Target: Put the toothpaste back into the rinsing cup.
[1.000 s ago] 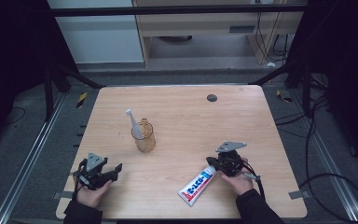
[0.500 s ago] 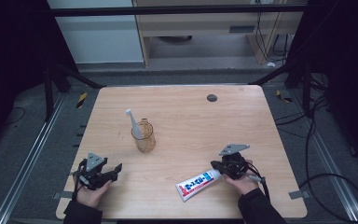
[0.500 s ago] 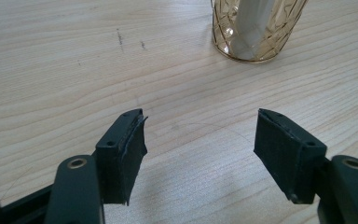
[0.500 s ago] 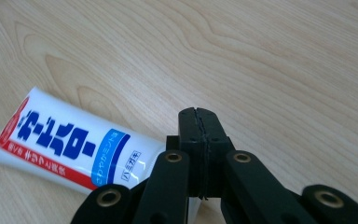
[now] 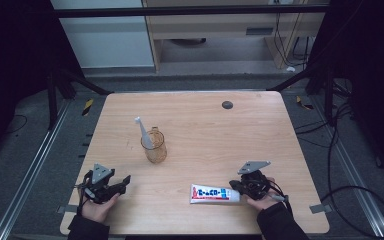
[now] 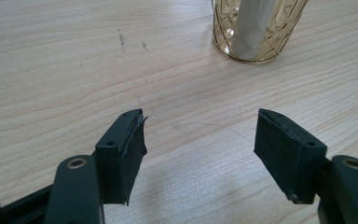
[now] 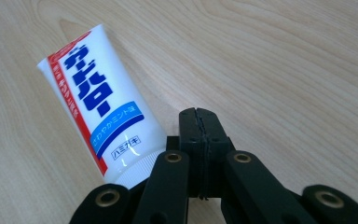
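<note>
Swung round since a second ago, the toothpaste tube (image 5: 215,193) now lies level along the near edge, its cap end against the right gripper (image 5: 236,186), whose jaws are pressed together with nothing between them; the tube sits just beside them. Left gripper (image 5: 125,180) rests with jaws apart, empty. Farther off, an amber glass (image 5: 154,147) holds a toothbrush (image 5: 142,131) on the wooden table (image 5: 260,135), dark floor beyond
</note>
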Available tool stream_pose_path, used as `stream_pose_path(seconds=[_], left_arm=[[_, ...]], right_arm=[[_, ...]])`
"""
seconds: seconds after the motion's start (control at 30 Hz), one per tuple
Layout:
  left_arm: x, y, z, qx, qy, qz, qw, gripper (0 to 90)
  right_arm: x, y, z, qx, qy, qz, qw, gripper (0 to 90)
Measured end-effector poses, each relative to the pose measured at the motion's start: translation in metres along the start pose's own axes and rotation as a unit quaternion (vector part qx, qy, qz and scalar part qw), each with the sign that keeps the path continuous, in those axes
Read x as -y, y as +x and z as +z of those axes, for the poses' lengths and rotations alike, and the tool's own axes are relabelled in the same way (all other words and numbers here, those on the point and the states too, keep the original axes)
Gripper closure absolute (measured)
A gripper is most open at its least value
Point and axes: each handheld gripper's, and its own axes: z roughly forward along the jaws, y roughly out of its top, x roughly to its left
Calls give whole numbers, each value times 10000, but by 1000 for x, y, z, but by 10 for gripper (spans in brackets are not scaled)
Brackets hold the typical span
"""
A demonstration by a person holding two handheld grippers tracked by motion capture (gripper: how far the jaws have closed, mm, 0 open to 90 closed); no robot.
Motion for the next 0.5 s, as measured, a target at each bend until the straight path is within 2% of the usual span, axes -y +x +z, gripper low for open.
stream_pose_path(seconds=[0.5], left_arm=[[0,-1,0,0,12,-12,10000,321]], right_arm=[[11,12,-7,-141,45,50,9999,897]])
